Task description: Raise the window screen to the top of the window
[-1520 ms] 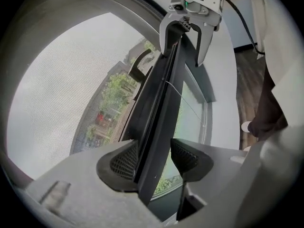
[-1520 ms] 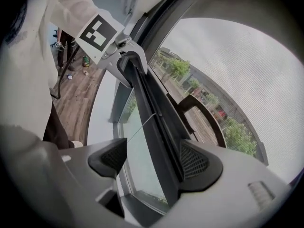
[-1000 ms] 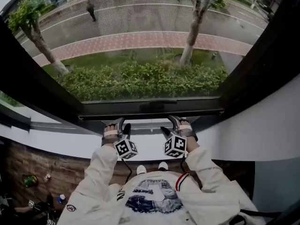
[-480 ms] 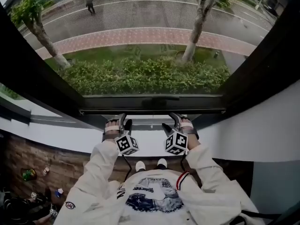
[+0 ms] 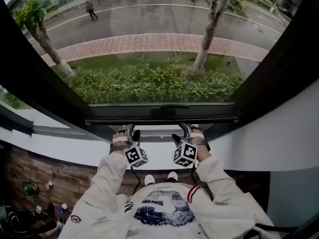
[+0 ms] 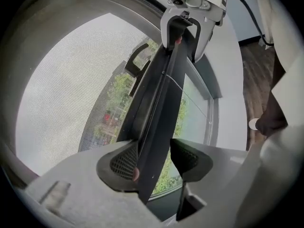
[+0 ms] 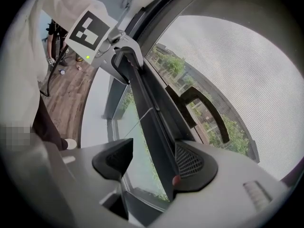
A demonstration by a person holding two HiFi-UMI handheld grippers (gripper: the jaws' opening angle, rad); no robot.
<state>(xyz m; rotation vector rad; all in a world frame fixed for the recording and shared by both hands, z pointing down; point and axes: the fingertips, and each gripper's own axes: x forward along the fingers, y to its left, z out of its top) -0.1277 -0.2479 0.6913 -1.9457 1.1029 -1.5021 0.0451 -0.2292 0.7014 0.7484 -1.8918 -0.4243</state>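
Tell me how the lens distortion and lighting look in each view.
Head view: the black window frame bows with wide-angle distortion; bright grey street, dim brown wood floor. Left gripper view: round fisheye vignette, grey mesh screen washed pale. Right gripper view: same vignette, black screen bar sharp.

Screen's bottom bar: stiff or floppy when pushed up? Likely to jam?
Probably stiff: the bottom bar is a dark rail, straight across the whole opening, no sag. The mesh above looks fine and limp, likely adding little weight. Being long and narrow, the bar may tilt and bind in the window frame if pushed off-centre.
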